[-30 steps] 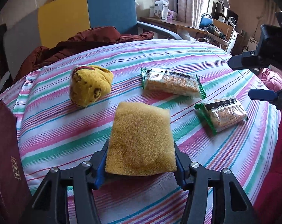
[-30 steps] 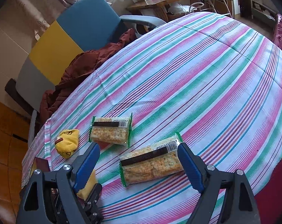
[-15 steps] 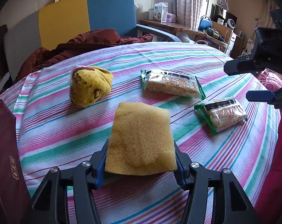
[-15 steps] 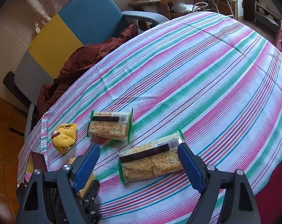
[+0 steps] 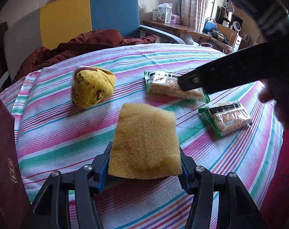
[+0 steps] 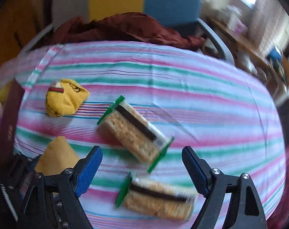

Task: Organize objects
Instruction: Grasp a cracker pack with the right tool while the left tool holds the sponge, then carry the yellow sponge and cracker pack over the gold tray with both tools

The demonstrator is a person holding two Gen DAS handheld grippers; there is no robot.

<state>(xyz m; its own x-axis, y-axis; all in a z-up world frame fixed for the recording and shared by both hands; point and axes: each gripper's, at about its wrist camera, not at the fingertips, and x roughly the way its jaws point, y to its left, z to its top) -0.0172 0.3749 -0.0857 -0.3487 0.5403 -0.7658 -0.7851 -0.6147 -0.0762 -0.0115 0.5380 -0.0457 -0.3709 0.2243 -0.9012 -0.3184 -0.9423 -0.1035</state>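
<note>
- Left wrist view: my left gripper (image 5: pixel 144 164) is clamped on the yellow sponge (image 5: pixel 145 141), carried just above the striped tablecloth (image 5: pixel 48 133). With the sponge as landmark, the yellow sock bundle (image 5: pixel 91 87) lies beyond it to the left, the far cracker pack (image 5: pixel 175 87) beyond to the right, the near cracker pack (image 5: pixel 228 117) well to its right. A dark red box (image 5: pixel 3 152) stands at the left edge, probably the place to put things.
- Right wrist view: my right gripper (image 6: pixel 142 164) has its jaws spread wide with nothing between the pads, hovering over the two packs (image 6: pixel 136 133) (image 6: pixel 157 196). The picture is smeared, so I'd settle first, square the jaws across the nearer pack's short side, then close.
- Obstacles: the packs lie close together, and the right gripper's body crosses over the far pack in the left view.
</note>
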